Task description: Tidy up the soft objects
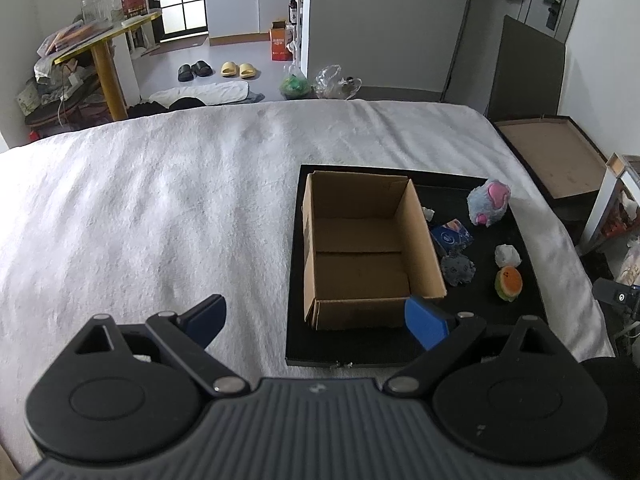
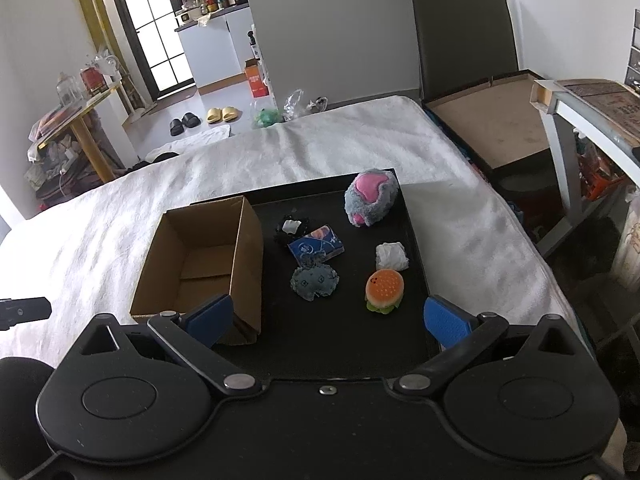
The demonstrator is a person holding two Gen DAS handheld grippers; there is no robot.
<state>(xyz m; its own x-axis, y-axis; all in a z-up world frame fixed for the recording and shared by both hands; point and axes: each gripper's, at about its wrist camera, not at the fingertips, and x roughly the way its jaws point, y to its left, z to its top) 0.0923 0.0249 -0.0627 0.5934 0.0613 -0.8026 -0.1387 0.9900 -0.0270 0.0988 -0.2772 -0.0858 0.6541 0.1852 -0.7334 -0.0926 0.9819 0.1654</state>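
A white textured blanket fills the middle of both views. On it lies a flat black tray, carrying an open, empty brown cardboard box at centre left of the right wrist view. Right of the box sit the soft things: a grey-and-pink plush toy highest, a blue packet, a grey spiky plush, a white crumpled wad and an orange burger-shaped plush. The right gripper is spread wide, holding nothing; the burger lies just ahead, right of its midline, so this hand looks nearer. The left gripper, also spread and empty, faces the box.
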